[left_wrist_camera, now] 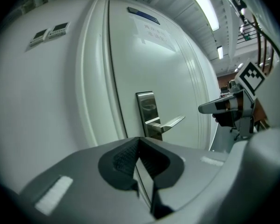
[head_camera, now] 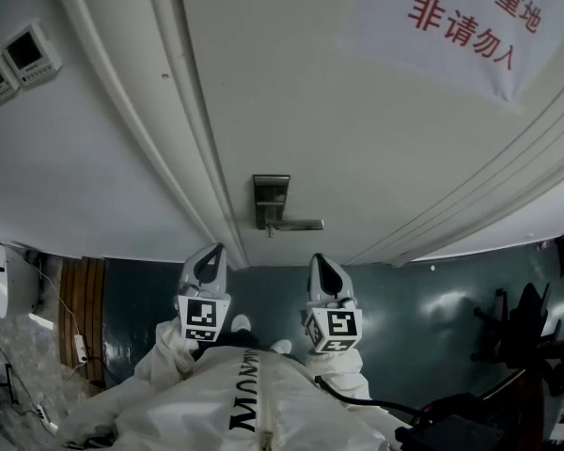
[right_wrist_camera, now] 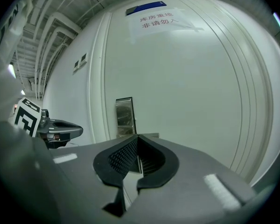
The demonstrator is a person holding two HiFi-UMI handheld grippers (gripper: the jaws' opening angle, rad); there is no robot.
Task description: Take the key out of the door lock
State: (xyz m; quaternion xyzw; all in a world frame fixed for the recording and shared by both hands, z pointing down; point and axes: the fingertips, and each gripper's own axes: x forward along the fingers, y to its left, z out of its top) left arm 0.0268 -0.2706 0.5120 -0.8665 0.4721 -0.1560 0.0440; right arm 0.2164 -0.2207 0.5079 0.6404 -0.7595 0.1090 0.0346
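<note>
Brushed steel marks the one landmark on the white door (head_camera: 357,111): the lock plate (head_camera: 271,202), with its lever handle (head_camera: 297,224) reaching out from the plate toward the door's far side. The key itself cannot be picked out with any certainty. In the head view a tiny dark stub (head_camera: 271,231) at the plate's lower end, under the root of the lever, may be it; in both gripper views that part of the plate sits behind the jaws.

The left gripper (head_camera: 213,256) and the right gripper (head_camera: 321,266) hang short of the plate and below it in the head view, one to either side, well apart from it. Each has its jaws pressed together with nothing between them.

A door key is likely small, light, stiff and smooth metal, so it could slip or twist in the pads. The flat bow standing proud of the plate is the place to pinch, pads across its two faces. It should then be drawn straight out along the keyway, since a skewed pull may bind it. The jaws would need to part first.
</note>
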